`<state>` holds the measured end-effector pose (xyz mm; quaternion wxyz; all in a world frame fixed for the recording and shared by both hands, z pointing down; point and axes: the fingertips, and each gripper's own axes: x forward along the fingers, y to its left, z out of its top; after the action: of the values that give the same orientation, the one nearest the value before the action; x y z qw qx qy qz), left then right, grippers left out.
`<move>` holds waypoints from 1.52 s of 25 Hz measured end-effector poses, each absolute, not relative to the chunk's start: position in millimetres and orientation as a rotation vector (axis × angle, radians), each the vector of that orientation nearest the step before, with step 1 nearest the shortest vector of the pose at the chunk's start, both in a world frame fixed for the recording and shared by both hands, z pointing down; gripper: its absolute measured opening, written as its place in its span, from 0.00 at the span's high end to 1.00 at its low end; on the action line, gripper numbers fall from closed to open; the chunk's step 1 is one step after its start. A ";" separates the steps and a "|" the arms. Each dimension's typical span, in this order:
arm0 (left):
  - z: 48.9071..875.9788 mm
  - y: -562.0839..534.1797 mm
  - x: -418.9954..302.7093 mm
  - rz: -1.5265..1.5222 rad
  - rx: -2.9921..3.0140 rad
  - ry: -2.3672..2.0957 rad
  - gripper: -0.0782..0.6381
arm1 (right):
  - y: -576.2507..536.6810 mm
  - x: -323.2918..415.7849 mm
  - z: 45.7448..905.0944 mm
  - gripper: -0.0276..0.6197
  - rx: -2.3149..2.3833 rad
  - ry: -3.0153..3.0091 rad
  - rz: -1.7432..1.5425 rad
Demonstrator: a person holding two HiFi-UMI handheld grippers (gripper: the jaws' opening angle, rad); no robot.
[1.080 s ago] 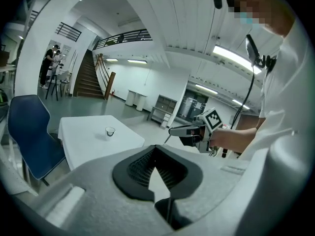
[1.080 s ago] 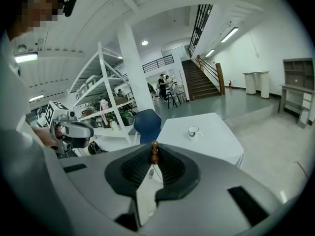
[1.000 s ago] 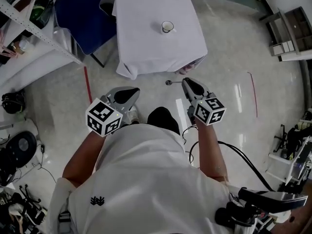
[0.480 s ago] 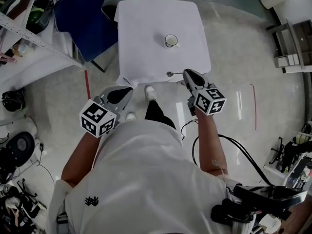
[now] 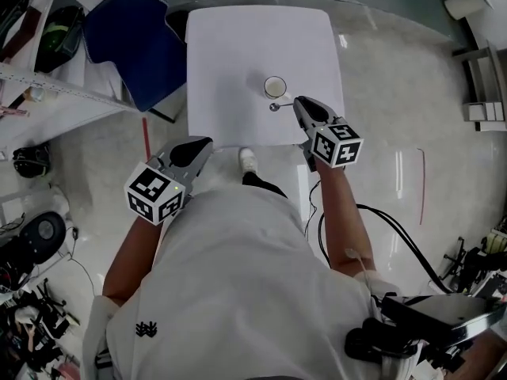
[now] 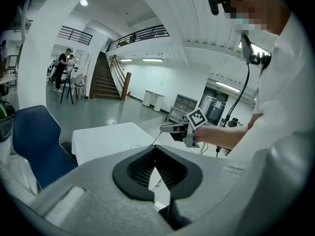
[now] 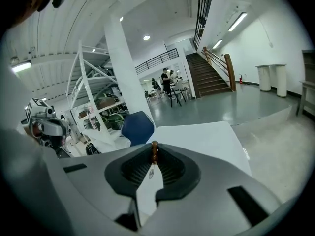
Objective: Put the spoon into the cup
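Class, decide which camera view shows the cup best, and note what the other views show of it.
The head view: the cup stands whole on the white table, seen from above. I cannot make it out in either gripper view; each shows only the tabletop.

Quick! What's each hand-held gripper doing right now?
Left hand-held gripper: closed, empty.
Right hand-held gripper: closed on the spoon.

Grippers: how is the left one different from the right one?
The right gripper is shut on the spoon; the left gripper is shut with nothing in it. The right gripper is over the table near the cup; the left gripper is back at the table's near corner. Both point toward the table.
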<state>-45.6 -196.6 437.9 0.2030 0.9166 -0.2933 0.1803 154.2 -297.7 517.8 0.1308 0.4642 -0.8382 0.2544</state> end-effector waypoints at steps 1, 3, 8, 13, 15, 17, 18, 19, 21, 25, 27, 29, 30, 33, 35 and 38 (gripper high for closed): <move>438.5 -202.5 -42.3 0.508 2.551 -0.829 0.88 | -306.8 157.0 521.3 0.89 1.339 -2.435 0.742; 438.7 -215.1 -36.1 0.509 2.534 -0.858 0.88 | -325.0 163.4 528.4 0.89 1.322 -2.439 0.749; 440.2 -240.1 -21.1 0.532 2.498 -0.932 0.88 | -359.2 179.1 556.8 0.89 1.269 -2.434 0.806; 445.6 -261.3 -20.5 0.547 2.453 -0.994 0.88 | -387.2 179.4 591.0 0.89 1.211 -2.420 0.858; 448.6 -266.3 -22.2 0.565 2.439 -1.005 0.88 | -395.1 177.2 604.6 0.89 1.189 -2.406 0.874; 450.8 -270.6 -22.6 0.585 2.428 -1.014 0.88 | -401.6 175.4 617.4 0.89 1.172 -2.394 0.891; 452.1 -272.4 -22.1 0.595 2.424 -1.019 0.88 | -404.3 175.2 623.7 0.89 1.165 -2.389 0.900; 453.5 -274.0 -21.6 0.603 2.420 -1.024 0.88 | -406.6 175.1 629.9 0.89 1.157 -2.384 0.909; 456.2 -276.7 -21.5 0.616 2.410 -1.028 0.88 | -410.0 173.8 641.6 0.89 1.141 -2.373 0.925; 458.2 -283.1 -27.0 0.627 2.378 -1.038 0.88 | -417.3 167.1 658.2 0.89 1.111 -2.356 0.953; 460.0 -286.4 -29.2 0.632 2.363 -1.043 0.88 | -421.1 165.5 666.1 0.89 1.103 -2.349 0.966; 462.8 -290.0 -32.1 0.633 2.353 -1.050 0.88 | -423.8 163.1 675.7 0.89 1.099 -2.341 0.980; 464.2 -291.8 -33.8 0.635 2.349 -1.052 0.88 | -424.9 161.4 680.4 0.89 1.097 -2.336 0.987; 467.0 -295.3 -35.4 0.644 2.342 -1.053 0.88 | -426.1 157.7 690.4 0.89 1.091 -2.328 1.002; 468.3 -296.4 -34.6 0.647 2.340 -1.054 0.88 | -425.9 157.2 694.4 0.89 1.089 -2.327 1.001; 470.4 -299.2 -33.6 0.642 2.336 -1.057 0.88 | -425.7 156.0 700.2 0.89 1.080 -2.326 0.986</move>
<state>-33.6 -299.2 470.4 0.2465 0.8565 -0.3875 0.2354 156.0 -425.7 700.2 0.1956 0.3854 -0.8303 0.3519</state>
